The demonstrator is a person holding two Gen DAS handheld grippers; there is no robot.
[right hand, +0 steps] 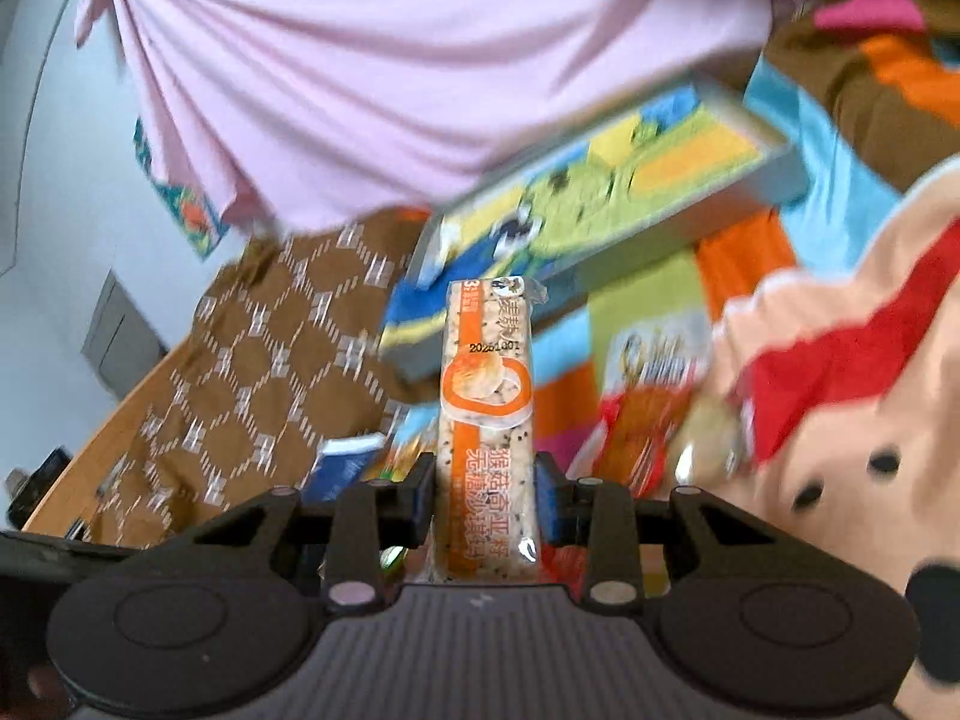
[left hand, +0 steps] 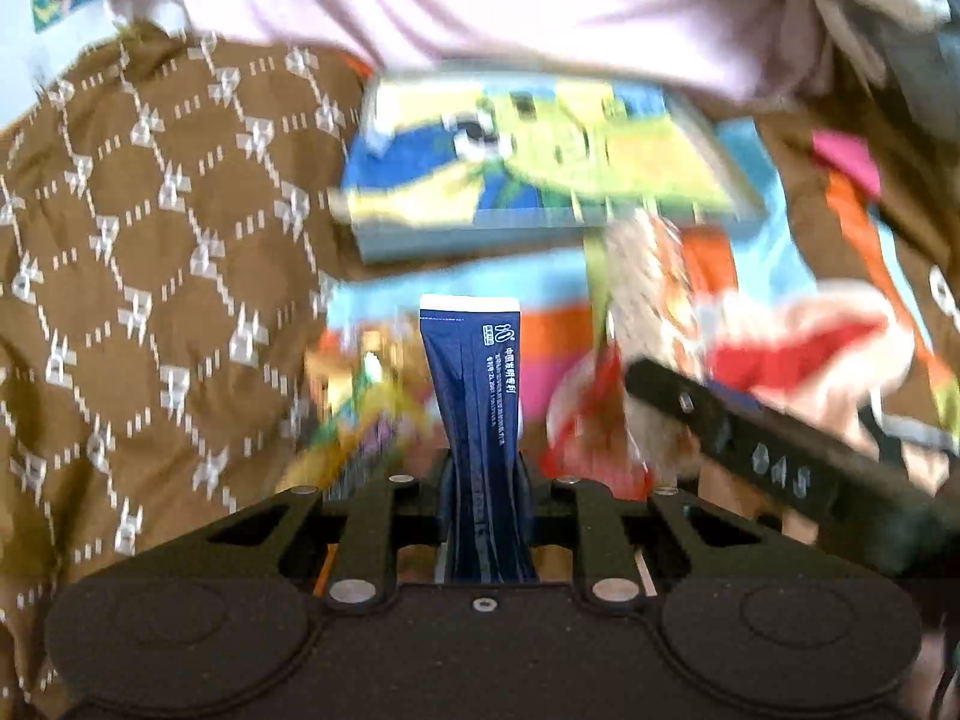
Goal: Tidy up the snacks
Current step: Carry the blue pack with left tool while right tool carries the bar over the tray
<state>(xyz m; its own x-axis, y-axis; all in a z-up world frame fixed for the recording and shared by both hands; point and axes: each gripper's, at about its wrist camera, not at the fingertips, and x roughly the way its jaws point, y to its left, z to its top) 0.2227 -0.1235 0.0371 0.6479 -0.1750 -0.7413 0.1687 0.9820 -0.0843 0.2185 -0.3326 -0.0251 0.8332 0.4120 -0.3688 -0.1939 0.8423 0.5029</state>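
Both loaded, mid-carry: left gripper (left hand: 483,468) clamped on blue sachet (left hand: 474,396), right gripper (right hand: 485,495) clamped on orange cracker pack (right hand: 486,420). Next, probably drop into cartoon box (right hand: 600,210) ahead

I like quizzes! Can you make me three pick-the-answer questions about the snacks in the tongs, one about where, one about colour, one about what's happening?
1. Where is the cartoon box?
A. Beyond the held snack
B. Inside the right tongs
C. Under the pink curtain's top

2. What colour is the packet in the left tongs?
A. Red
B. Dark blue
C. Green

3. What are the right tongs doing?
A. Open, holding nothing
B. Shut on the orange snack bar
C. Shut on a spoon

Answers: 1 A, the box lies past the bar's tip. 2 B, the wrapper is navy with a white end. 3 B, the pads press both sides of the bar.
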